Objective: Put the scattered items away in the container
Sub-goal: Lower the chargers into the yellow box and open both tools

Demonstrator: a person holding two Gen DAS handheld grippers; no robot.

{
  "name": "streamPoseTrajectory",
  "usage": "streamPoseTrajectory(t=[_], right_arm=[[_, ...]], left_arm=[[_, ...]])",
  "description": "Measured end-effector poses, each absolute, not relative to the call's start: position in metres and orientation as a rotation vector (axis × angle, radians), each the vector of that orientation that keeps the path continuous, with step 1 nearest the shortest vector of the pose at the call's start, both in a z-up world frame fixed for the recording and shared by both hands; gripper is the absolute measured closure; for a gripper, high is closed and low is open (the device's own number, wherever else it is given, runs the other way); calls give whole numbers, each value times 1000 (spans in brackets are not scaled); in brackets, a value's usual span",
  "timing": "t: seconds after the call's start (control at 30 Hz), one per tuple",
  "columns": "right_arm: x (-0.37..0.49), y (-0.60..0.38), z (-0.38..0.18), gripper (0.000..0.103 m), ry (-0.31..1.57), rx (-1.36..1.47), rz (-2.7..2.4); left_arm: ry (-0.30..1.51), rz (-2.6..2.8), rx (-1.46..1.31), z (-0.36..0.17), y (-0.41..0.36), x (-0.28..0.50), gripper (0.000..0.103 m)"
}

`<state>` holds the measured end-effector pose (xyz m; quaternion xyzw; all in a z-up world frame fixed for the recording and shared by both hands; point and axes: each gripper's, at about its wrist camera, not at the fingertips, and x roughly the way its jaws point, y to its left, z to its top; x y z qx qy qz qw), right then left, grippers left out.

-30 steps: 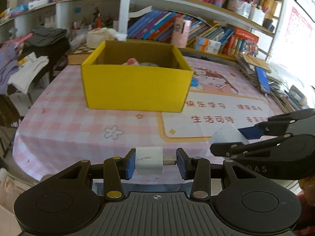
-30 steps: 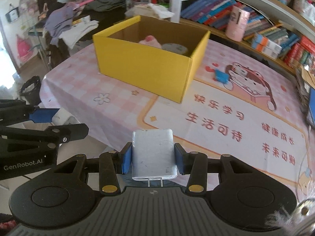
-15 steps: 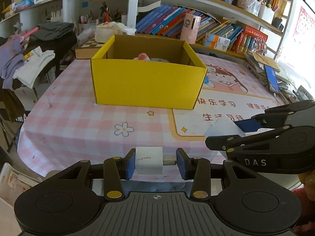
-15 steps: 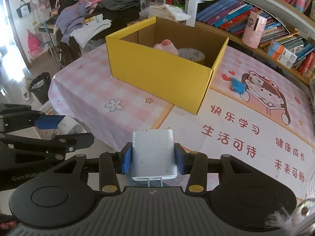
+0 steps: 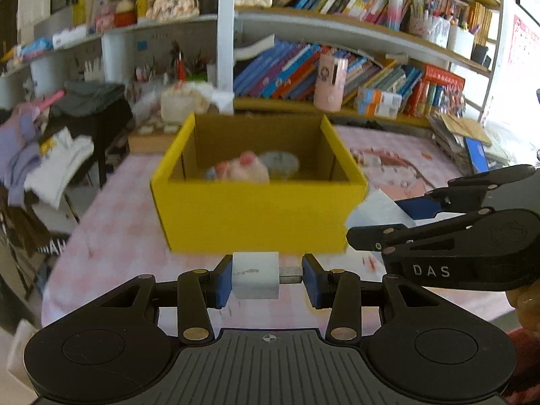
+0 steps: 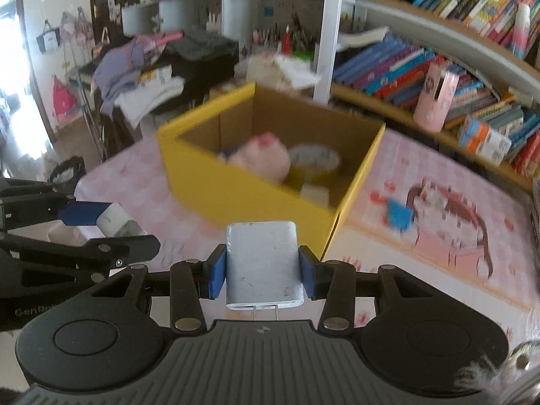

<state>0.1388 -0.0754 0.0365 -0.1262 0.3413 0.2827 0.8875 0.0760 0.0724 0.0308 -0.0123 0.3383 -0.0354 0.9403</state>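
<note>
Left wrist view: the left hand-held gripper [image 5: 268, 280] clamps a white plug [image 5: 255, 275] short of the yellow box [image 5: 256, 216], which already holds a pink toy [image 5: 244, 170].

Right wrist view: the right hand-held gripper [image 6: 261, 271] pinches a silver charger [image 6: 263, 265]. Only here shows a blue item [image 6: 400, 214] left on the table [image 6: 422, 270] beyond the box's right side.

The left gripper [image 5: 268, 278] clamps a small white charger [image 5: 255, 275] between its blue fingers [image 5: 223, 280]. Just beyond stands the open yellow box [image 5: 256, 216] on the pink checked worktop [image 5: 114, 236], a pink soft toy [image 5: 243, 170] inside. The right gripper [image 5: 401, 216] enters at right, gripping a white block [image 5: 379, 209].
</note>
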Motion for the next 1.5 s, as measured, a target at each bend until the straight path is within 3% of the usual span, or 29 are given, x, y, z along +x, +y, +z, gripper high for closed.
streamPoseTrajectory(t=[0.5,1.07,1.5], right_arm=[[240,-56,59,61,634,-304,651],[328,-7,-4,61,881,-503,778],[339,-5,-25,60,943,-538,804]], left_arm=[[628,-17,-7,64,98,193,62],[937,-204,100,15,71,366,62],[1062,-257,148,-22,51,394,61]])
